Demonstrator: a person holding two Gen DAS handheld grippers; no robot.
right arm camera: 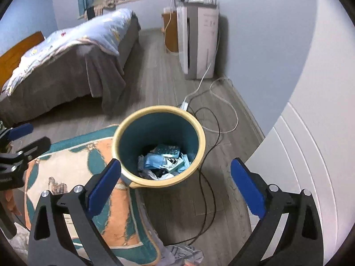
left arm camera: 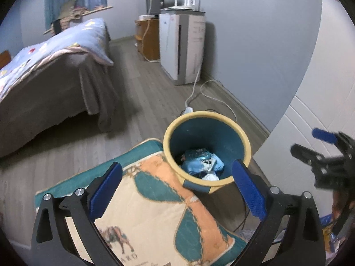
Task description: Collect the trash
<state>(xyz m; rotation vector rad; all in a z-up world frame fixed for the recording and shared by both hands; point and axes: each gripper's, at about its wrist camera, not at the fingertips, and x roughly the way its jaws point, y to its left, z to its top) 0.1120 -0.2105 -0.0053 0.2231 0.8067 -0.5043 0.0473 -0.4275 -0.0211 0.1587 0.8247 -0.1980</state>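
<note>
- Both grippers hang above the trash bin (right arm camera: 158,146), angled down at it. Left gripper (left arm camera: 177,190): jaws spread wide, nothing between the blue pads. Right gripper (right arm camera: 176,188): same, released and empty.
- Bin: teal inside, cream rim, standing on the wood floor just beside a patterned cushion (left arm camera: 155,210), its near rim over the cushion's edge in both views.
- Trash (right arm camera: 165,161) lies at the bottom of the bin: blue crumpled wrappers, a blister-type pack, some white scraps. Not heaped; well below the rim.
- Judged step: a drop into the bin looks complete, since both grippers are empty over it and the litter sits inside.
- Next move, as a judgement: look for litter outside the bin. Crumpled material shows at the lower edge of the right wrist view (right arm camera: 184,255); cannot tell whether it is trash or cloth.
- Caution: a black cable (right arm camera: 209,177) and a white cable (right arm camera: 221,102) trail on the floor just beside the bin; any reach low on that side calls for clearing them.
</note>
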